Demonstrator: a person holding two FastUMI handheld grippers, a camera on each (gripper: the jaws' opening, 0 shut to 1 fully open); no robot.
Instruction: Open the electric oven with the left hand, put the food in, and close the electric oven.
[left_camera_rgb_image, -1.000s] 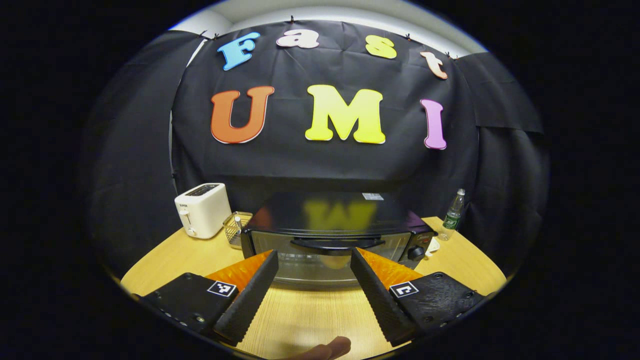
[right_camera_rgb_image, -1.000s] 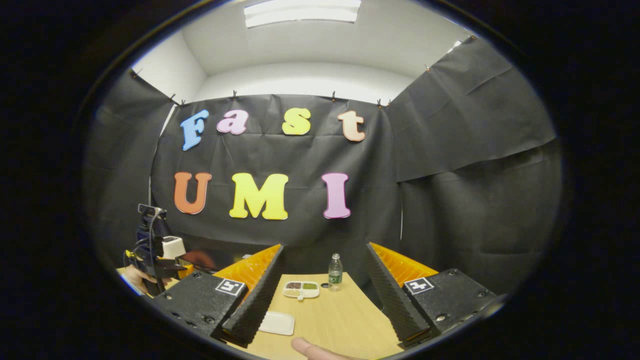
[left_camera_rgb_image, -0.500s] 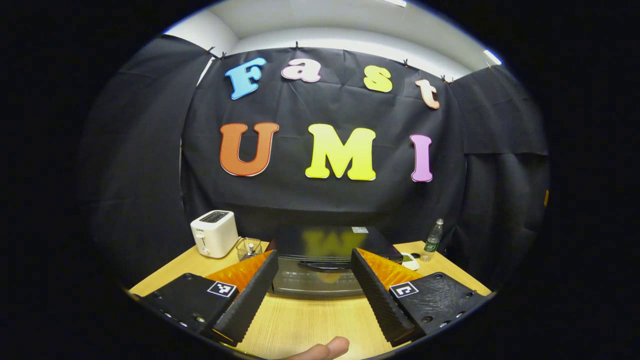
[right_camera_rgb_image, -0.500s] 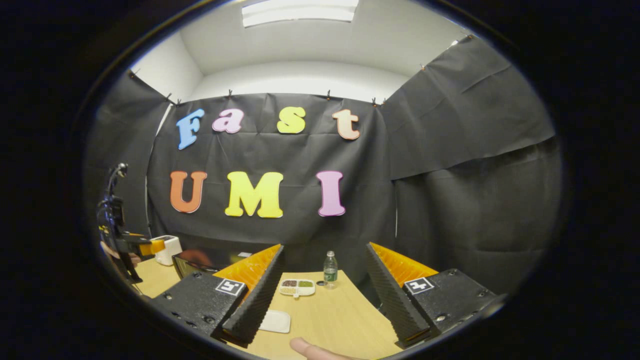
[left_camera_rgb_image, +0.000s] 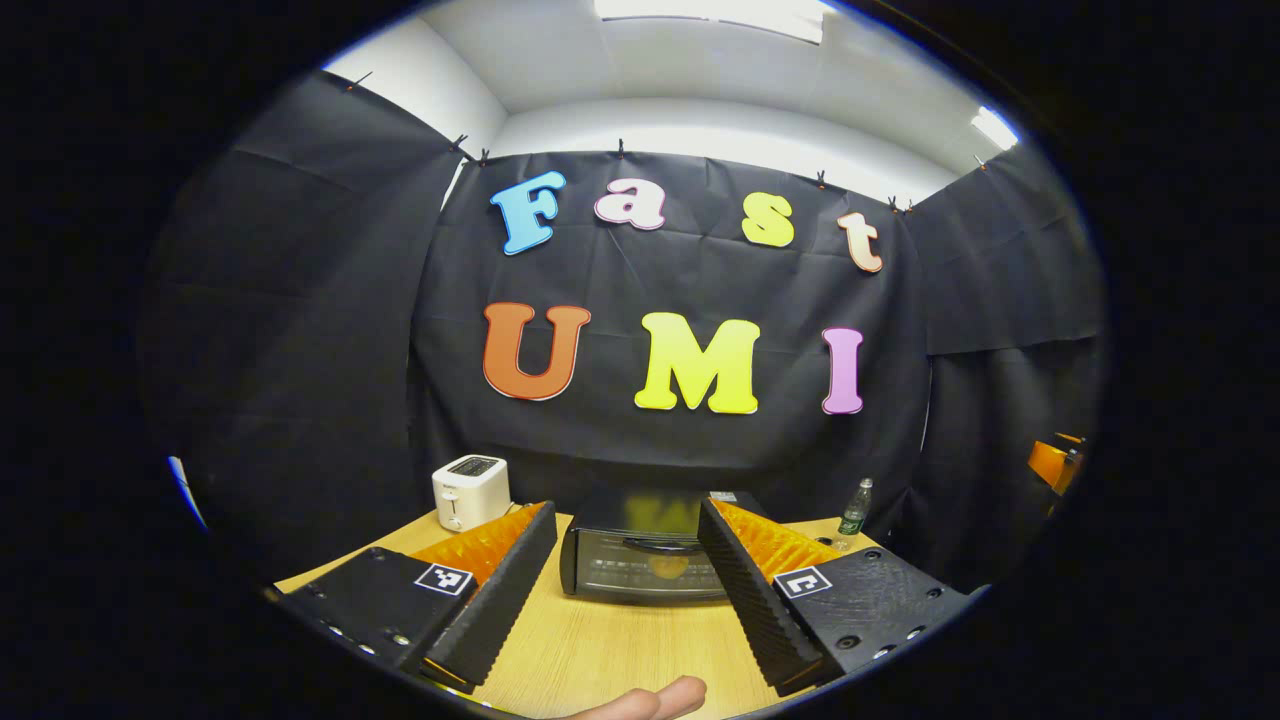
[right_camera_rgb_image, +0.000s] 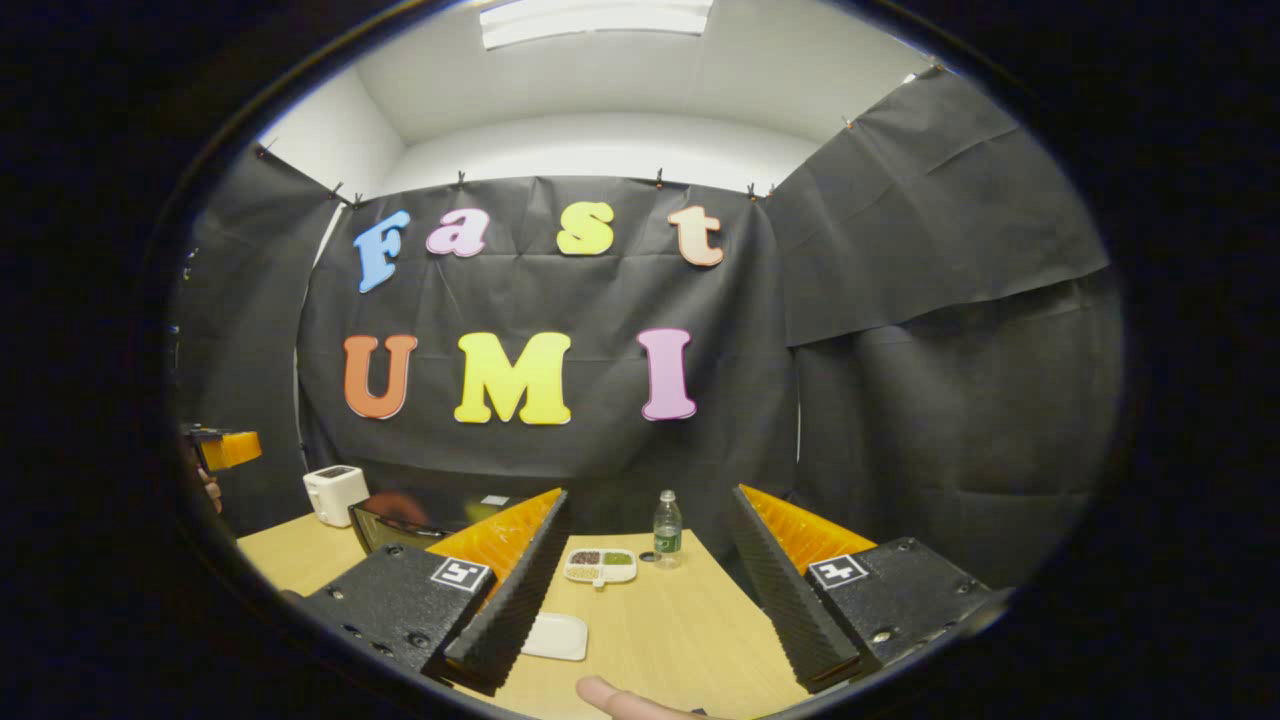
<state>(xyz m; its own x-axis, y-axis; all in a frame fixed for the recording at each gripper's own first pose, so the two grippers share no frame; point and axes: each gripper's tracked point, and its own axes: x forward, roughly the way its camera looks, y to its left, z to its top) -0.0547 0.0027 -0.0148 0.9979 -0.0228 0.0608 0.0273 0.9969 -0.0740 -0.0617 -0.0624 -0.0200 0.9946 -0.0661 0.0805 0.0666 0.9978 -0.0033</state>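
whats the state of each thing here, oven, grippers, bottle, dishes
electric oven: door closed, standing on the table
left gripper: open, holding nothing
right gripper: open, holding nothing
water bottle: upright, cap on
divided dish: flat on table, food in its compartments
white plate: flat on table, bare
toaster: upright

table (left_camera_rgb_image: 600, 650): pale wood grain, showing matt | electric oven (left_camera_rgb_image: 640, 560), lower centre: glossy dark top, reflecting; glass-like door | toaster (left_camera_rgb_image: 470, 492), lower left: smooth white plastic | bottle (right_camera_rgb_image: 667, 528): clear plastic | wall cloth (right_camera_rgb_image: 900, 400): matt, creasing
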